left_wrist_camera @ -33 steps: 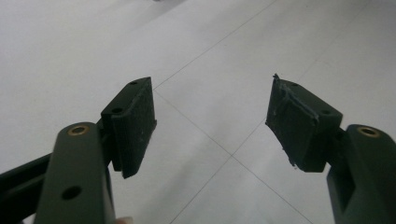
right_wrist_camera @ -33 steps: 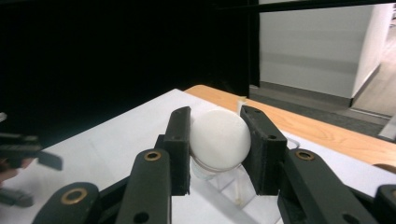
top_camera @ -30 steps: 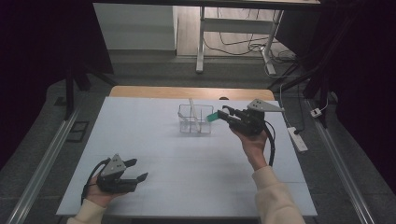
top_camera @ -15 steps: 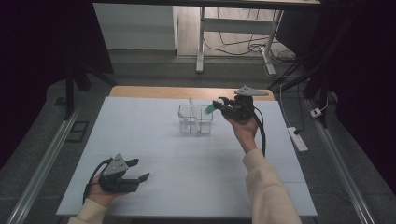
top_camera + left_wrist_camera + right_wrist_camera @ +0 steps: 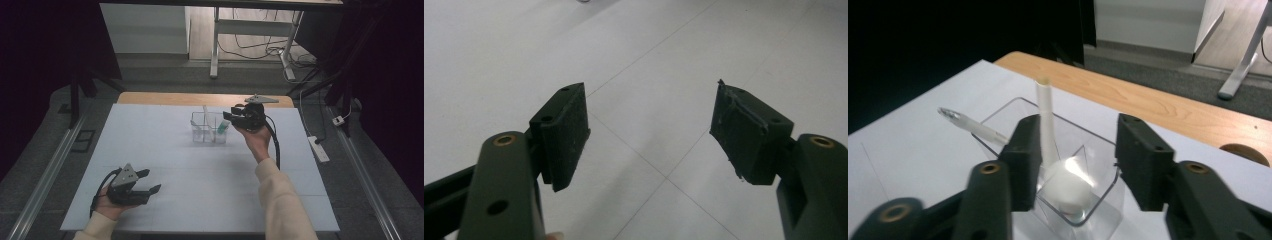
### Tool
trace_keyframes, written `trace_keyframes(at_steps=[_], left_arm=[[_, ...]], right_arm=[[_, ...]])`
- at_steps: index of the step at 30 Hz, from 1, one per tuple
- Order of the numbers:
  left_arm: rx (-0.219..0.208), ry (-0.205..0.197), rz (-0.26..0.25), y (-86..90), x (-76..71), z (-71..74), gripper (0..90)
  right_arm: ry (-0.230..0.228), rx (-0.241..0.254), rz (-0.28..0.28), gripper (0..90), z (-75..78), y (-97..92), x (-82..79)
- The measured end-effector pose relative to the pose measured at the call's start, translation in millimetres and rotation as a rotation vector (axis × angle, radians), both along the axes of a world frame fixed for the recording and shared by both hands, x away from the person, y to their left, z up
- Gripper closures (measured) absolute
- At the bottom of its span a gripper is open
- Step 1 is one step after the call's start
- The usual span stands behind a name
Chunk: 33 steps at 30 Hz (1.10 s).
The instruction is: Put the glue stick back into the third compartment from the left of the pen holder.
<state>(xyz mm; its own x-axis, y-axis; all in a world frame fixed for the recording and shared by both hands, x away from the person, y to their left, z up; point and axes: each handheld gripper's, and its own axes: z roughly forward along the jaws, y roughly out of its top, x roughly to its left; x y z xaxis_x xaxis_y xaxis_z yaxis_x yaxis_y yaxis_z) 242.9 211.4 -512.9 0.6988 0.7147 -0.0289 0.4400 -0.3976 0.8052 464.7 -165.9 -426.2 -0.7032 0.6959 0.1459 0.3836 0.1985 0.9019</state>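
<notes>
the right gripper [image 5: 229, 118] hovers at the right side of a clear holder [image 5: 210, 128] that stands near the far edge of the desk [image 5: 200, 175], about midway along it. its jaws have just been opening, and in the right gripper view they stand apart over the holder [image 5: 1068, 165] with nothing pressed between the pads. a green-tipped item [image 5: 221, 127] sits in the holder's right compartment, just below the jaws. a white pen [image 5: 1047, 125] stands upright in the holder, a clear-capped pen [image 5: 973, 127] leans out over its rim, and a white ball-like shape [image 5: 1068, 187] lies at the bottom. the left gripper [image 5: 145, 182] rests near the near left corner of the desk, jaws released and wide, holding nothing.
</notes>
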Motion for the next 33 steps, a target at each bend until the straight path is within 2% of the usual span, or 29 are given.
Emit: trace_keyframes(at_steps=[7, 16, 21, 25, 30, 33], left_arm=[[0.0, 0.004, 0.008, 2.1, 0.7, -0.9, 31.2], [-0.002, 0.015, 0.021, 3.2, 1.9, -3.4, 31.1], [-0.003, 0.019, 0.026, 3.9, 2.5, -4.0, 31.1], [-0.002, 0.023, 0.028, 4.2, 3.5, -4.9, 31.1], [-0.003, 0.024, 0.029, 4.7, 3.6, -4.8, 31.0], [-0.001, 0.025, 0.029, 4.2, 4.0, -4.9, 31.0]], right_arm=[[-0.026, -0.003, 0.02, 47.5, 0.9, -6.5, -12.2], [-0.024, -0.005, 0.064, 47.3, -14.2, -25.3, -40.4], [-0.019, -0.046, 0.078, 47.0, -25.4, -40.5, -59.9], [-0.011, -0.049, 0.086, 46.6, -32.8, -55.3, -74.6], [-0.006, -0.102, 0.101, 46.3, -41.9, -71.9, -94.3], [0.009, -0.116, 0.107, 45.6, -47.6, -80.9, -103.7]])
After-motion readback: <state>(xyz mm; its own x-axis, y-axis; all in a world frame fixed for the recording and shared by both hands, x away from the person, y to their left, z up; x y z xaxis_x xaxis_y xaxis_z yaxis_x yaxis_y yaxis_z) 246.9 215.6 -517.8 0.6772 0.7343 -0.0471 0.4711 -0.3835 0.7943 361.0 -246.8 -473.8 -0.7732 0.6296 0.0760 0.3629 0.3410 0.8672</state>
